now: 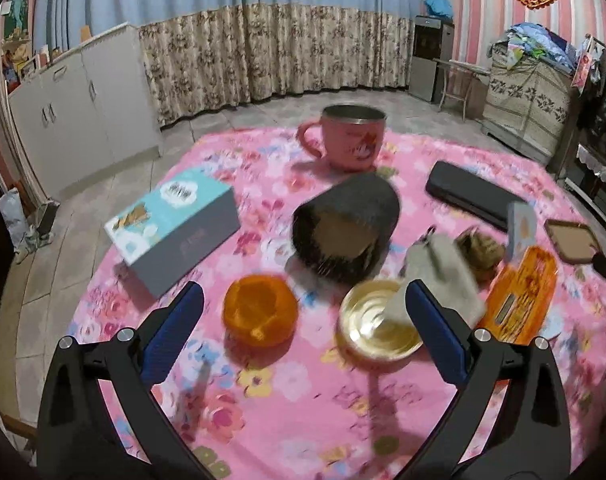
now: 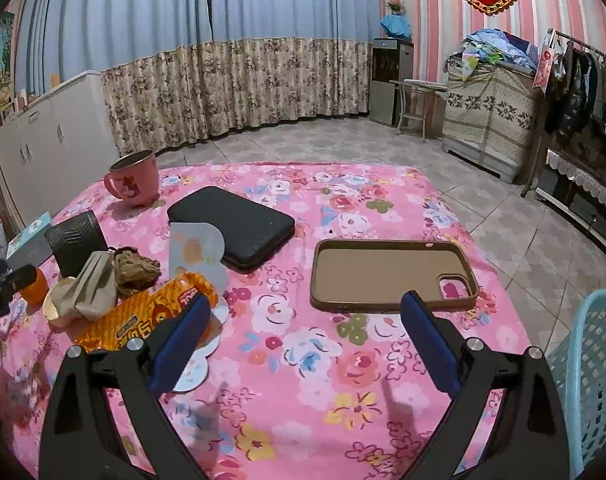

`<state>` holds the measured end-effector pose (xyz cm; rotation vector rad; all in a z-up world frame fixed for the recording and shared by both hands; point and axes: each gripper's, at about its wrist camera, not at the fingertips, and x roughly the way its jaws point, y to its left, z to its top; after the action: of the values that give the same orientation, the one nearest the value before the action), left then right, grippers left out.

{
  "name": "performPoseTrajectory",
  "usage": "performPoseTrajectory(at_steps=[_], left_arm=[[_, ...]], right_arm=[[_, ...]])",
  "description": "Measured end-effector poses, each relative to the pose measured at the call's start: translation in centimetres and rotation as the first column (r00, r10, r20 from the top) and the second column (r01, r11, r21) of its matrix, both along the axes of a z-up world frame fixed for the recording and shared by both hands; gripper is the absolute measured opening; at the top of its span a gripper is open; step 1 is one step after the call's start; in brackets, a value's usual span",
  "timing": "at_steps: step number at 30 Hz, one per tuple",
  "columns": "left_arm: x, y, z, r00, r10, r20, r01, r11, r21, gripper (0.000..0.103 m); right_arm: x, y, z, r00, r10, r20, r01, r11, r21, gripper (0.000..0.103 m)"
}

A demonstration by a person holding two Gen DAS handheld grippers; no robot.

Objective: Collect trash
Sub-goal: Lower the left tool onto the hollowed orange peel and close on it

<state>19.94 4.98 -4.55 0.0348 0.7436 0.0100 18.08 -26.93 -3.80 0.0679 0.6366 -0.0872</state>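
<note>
Left gripper (image 1: 303,320): hovering over the pink floral tablecloth (image 1: 303,420), fingers spread wide and grasping nothing.
Right gripper (image 2: 305,332): fingers likewise spread wide with nothing between them, above the cloth.
Orange peel (image 1: 259,312): lying between the left fingers' tips, just beyond.
Gold foil cup (image 1: 377,326): sitting beside the peel, a crumpled grey wrapper (image 1: 443,276) leaning on it.
Orange snack wrapper (image 2: 143,316): lying by the right gripper's left finger.
Blue basket (image 2: 591,372): standing at the table's right edge.
Phone case (image 2: 391,276): lying further out.
Pink mug (image 1: 351,136): standing at the far edge.
</note>
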Motion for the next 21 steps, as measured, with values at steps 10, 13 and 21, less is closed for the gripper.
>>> performPoseTrajectory(at_steps=[10, 13, 21], left_arm=[[0.9, 1.8, -2.9, 0.991, 0.051, -0.124, -0.058, 0.997, -0.05, 0.097], [1.3, 2.3, -2.9, 0.989, 0.077, -0.125, -0.086, 0.994, -0.065, 0.094], [3.1, 3.7, -3.4, 0.982, 0.117, -0.15, -0.131, 0.987, -0.088, 0.076]], right_arm=[[1.1, -0.8, -0.9, 0.998, -0.019, -0.063, 0.021, 0.999, 0.029, 0.094], [1.2, -0.6, -0.8, 0.998, -0.015, -0.065, 0.017, 1.0, 0.021, 0.094], [1.5, -0.5, -1.0, 0.997, -0.013, -0.071, 0.016, 0.999, 0.037, 0.094]])
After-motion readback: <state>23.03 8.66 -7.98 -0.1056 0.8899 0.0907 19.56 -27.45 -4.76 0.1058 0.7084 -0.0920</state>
